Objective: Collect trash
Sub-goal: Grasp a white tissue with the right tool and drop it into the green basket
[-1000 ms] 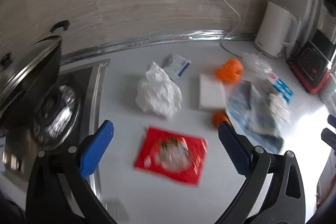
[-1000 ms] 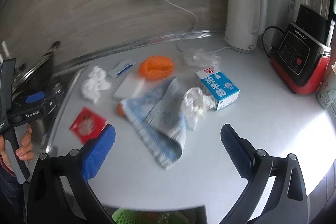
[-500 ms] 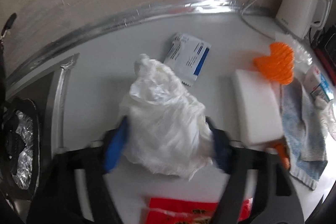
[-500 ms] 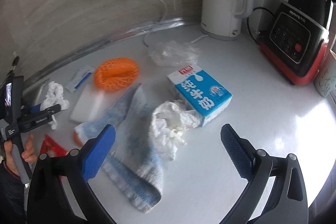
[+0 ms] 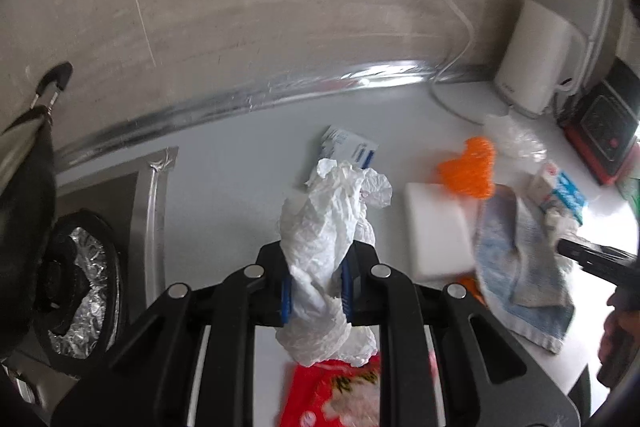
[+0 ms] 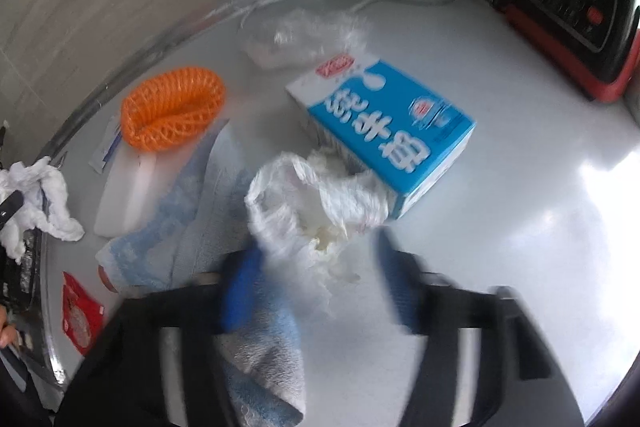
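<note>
- Crumpled white tissue (image 5: 324,239): lay mid-countertop (image 5: 224,187), off the stove's edge, its long axis running from the left gripper (image 5: 316,291) toward the back wall; pinched between the closing blue pads, lower end trailing onto a red wrapper (image 5: 336,395).
- Second tissue wad (image 6: 316,203): touched the blue milk carton (image 6: 384,123) and overlay a blue cloth (image 6: 188,211); no clear long axis.
- Right gripper (image 6: 316,287): jaws closing about this wad, pads blurred, not yet pressing.
- Risk, as judged: the right pads might catch the cloth, lifting it with the wad; the left's loose tail could drag the wrapper.
</note>
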Demonstrator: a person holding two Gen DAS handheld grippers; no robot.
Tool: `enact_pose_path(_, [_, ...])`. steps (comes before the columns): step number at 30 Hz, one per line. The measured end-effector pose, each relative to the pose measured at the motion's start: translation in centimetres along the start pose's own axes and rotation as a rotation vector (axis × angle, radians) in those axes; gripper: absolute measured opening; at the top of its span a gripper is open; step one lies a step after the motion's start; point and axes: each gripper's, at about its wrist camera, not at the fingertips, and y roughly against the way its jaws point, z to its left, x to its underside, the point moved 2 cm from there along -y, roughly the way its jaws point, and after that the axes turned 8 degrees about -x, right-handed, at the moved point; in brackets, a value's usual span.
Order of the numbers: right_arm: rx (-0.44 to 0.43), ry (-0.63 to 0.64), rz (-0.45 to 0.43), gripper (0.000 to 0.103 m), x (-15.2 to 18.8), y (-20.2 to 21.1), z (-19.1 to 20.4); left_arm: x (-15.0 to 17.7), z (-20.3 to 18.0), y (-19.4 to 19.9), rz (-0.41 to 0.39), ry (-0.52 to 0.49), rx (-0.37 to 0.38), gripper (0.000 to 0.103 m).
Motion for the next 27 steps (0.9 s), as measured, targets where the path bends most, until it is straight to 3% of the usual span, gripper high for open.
enact_pose_path(4, [-0.02, -0.009, -0.023, 0.02, 0.1, 0.9, 0.0, 0.5, -0.5, 1.9, -0.023, -0.02, 0.016, 0.017])
enact_pose_path(15, [-0.063, 0.11, -0.131, 0.019, 1.8, 10.0, 2.2, 2.4, -1.8, 10.6, -0.08, -0.009, 0.104, 0.017])
enact_pose_path(22, [-0.1, 0.232, -0.129, 0.019, 7.6, 16.8, 2.5, 8.1, -6.6, 18.1, -0.064, -0.079, 0.193, 0.017])
enact_pose_path(27, [-0.137, 0.28, -0.085, 0.019, 12.7, 20.0, 1.4, 13.9, -10.8, 21.7, 0.007, -0.139, 0.243, 0.017])
